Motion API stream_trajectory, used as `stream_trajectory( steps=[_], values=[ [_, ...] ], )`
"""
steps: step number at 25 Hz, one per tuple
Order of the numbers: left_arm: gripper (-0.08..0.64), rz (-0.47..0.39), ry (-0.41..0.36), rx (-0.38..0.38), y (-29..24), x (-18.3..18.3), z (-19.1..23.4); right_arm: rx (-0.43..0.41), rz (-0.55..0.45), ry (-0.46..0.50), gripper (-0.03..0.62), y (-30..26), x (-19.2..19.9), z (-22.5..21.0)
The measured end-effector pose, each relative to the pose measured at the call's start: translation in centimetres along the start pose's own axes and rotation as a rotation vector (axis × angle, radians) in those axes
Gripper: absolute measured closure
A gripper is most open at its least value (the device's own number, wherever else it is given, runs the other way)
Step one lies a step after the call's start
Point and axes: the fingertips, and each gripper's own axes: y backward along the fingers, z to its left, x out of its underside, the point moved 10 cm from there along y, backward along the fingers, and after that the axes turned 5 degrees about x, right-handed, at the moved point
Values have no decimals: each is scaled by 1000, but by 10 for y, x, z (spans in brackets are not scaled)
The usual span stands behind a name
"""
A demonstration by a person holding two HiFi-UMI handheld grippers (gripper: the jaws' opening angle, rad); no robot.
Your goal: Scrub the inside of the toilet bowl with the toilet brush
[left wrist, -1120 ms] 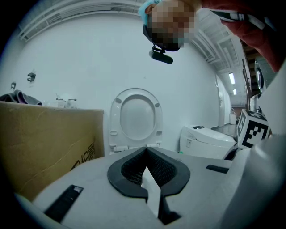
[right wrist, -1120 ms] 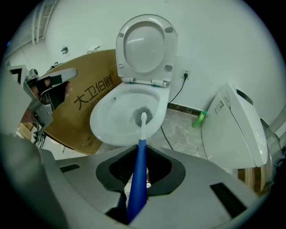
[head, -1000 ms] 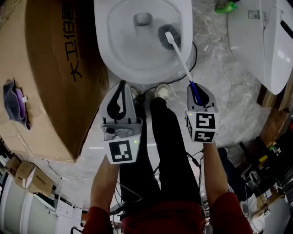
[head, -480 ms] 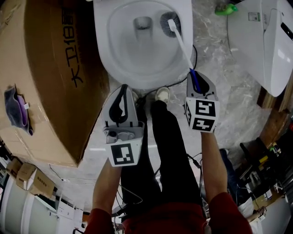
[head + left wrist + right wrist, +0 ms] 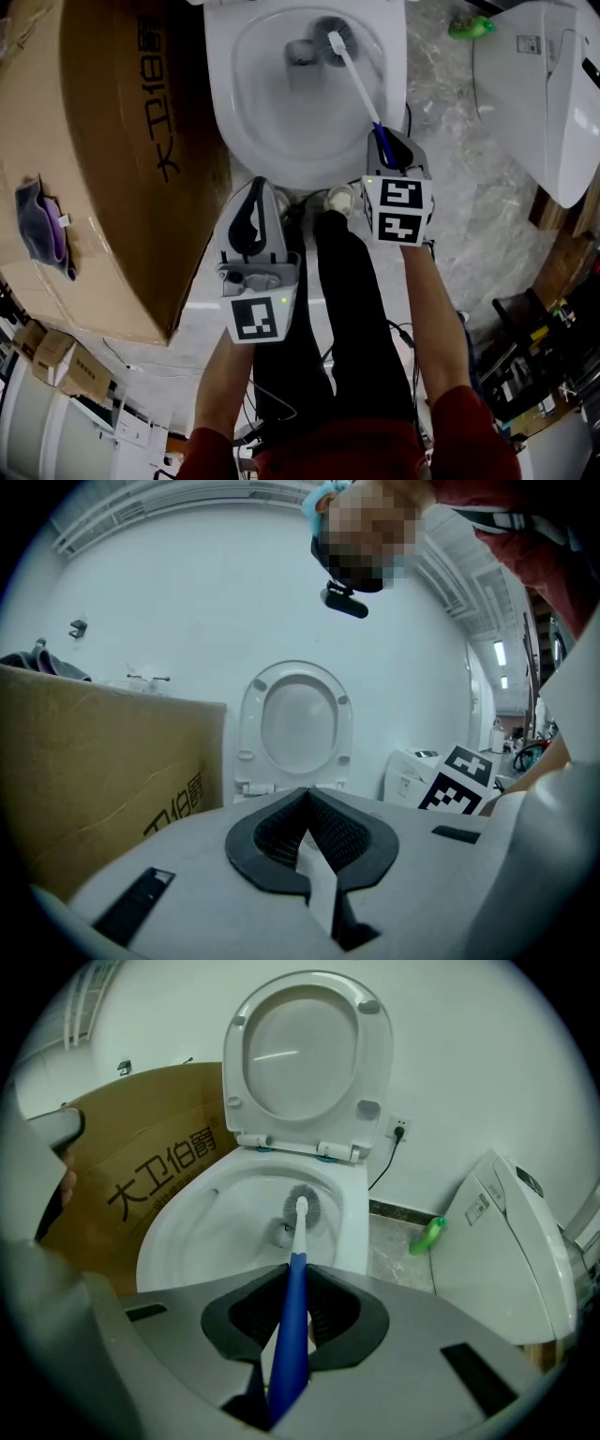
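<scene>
The box (image 5: 103,159) is cut off by the left and top edges of the head view, and its print is only partly seen. The toilet (image 5: 221,112) beside it is cropped at the far rim there; its raised lid (image 5: 300,1054) is shown whole in the right gripper view. A second toilet (image 5: 544,94) at the right is partly out of frame. The left gripper (image 5: 251,192) is held in front of the bowl, its fingers clenched on nothing. The right gripper (image 5: 382,145) has its fingers clamped on the blue handle of the brush (image 5: 354,80), whose bristle head is set inside the bowl, just beside the drain. A green bottle (image 5: 467,26) is seen on the floor, its label too small to be made out.
</scene>
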Motion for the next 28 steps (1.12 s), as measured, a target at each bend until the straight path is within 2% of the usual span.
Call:
stream_trajectory(
  steps=[6,15,18,28],
  values=[
    [548,16,39,-24,6,4,11,-39,9,11,532,-16,-13,27],
    [548,35,42,-53,21,10,32,-128,5,58,532,-21,-24,76],
    [548,29,44,-63,24,11,34,-151,20,32,532,-17,-18,80],
    [548,28,54,-57,33,14,34,-228,69,94,532,5,8,112]
  ],
)
